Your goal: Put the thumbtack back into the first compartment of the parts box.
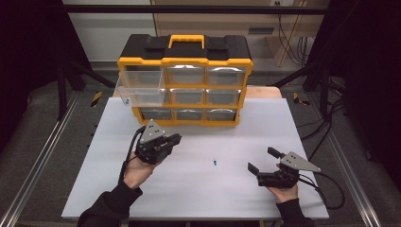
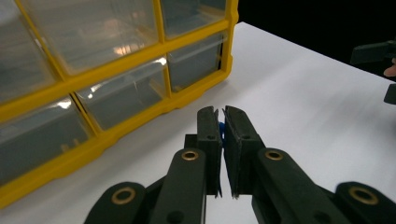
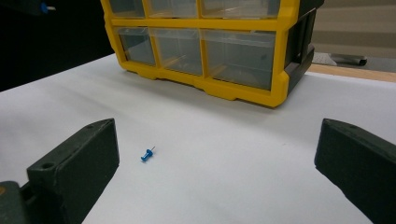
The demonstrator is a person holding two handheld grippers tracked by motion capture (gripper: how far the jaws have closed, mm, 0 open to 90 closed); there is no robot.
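Pushpins were the business: one blue pushpin (image 3: 147, 154) lay loose on the white table (image 1: 198, 198), between the hands and nearer the right gripper (image 1: 265, 165), whose jaws stood wide apart. The left gripper (image 2: 221, 140) was clamped on a second blue pin (image 2: 221, 129) near the drawer cabinet (image 1: 185, 82). The left column's two upper drawers (image 1: 140, 87) stood pulled out. Best, I judged, to keep the squeeze steady and release only once over an open drawer.

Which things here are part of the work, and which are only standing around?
Probably in use:
left tool, shut on a small blue thing
blue pushpin on the table
right tool, open
drawer cabinet, upper-left drawers pulled out

Background:
white table
cables
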